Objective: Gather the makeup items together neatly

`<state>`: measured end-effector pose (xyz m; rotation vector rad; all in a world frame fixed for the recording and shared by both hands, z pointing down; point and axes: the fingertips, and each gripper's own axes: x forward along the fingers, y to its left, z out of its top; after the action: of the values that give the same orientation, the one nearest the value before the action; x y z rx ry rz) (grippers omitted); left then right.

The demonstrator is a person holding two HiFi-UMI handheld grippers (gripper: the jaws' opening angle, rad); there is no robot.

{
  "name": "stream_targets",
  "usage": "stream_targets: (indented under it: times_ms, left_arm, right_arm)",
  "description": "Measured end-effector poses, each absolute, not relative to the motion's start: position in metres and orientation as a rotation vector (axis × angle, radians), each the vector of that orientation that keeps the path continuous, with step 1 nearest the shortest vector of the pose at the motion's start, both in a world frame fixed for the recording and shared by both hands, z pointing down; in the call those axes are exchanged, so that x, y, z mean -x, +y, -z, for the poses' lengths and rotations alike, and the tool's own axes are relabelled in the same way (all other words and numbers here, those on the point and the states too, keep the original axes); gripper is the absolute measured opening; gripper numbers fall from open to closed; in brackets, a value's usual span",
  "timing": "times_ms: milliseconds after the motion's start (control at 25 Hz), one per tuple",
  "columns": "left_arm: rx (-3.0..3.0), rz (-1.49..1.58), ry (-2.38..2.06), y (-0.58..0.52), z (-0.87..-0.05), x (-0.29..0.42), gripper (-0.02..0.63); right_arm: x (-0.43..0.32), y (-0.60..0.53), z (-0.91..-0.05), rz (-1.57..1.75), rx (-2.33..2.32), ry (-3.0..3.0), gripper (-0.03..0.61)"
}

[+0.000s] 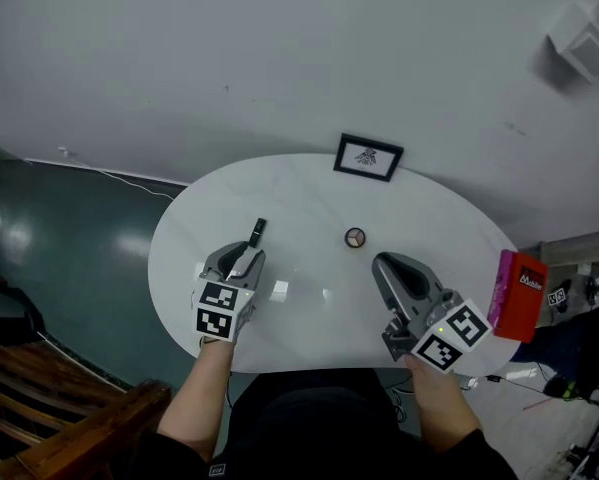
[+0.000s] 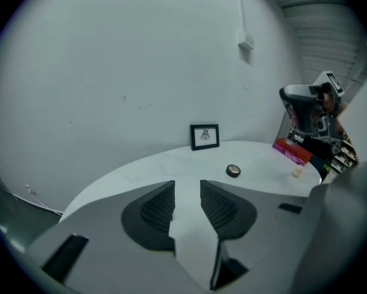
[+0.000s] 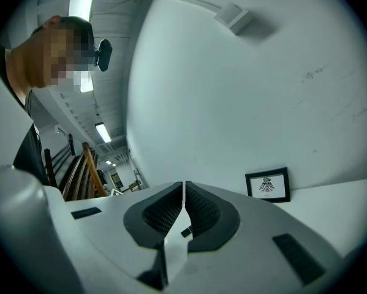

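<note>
On the white oval table lie a slim black tube at the left and a small round compact near the middle. My left gripper hovers just short of the tube, jaws open, with nothing between them in the left gripper view; the tube does not show there. That view also has the compact. My right gripper is over the table's right half, below and right of the compact. Its jaws are shut and empty.
A black picture frame stands at the table's back edge by the wall. A red and pink box stands at the right edge, with a small pale item near it. A wooden stair rail is at lower left.
</note>
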<state>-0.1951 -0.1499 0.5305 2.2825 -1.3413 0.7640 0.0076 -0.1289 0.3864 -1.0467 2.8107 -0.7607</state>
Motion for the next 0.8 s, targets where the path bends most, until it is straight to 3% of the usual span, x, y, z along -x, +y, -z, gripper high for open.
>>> stream_targets:
  times_ms: [520,800]
  left_arm:
    - [-2.071,-0.898,-1.346,-0.178,-0.63,0.218,0.164]
    - [-2.035,-0.885,-1.35,-0.181,-0.64,0.216,0.123]
  right_arm:
    - [-0.016,-0.149,-0.437,0.922,1.058,2.828,0.037]
    - [-0.025,-0.154,-0.43,0.924,1.068,2.804,0.037]
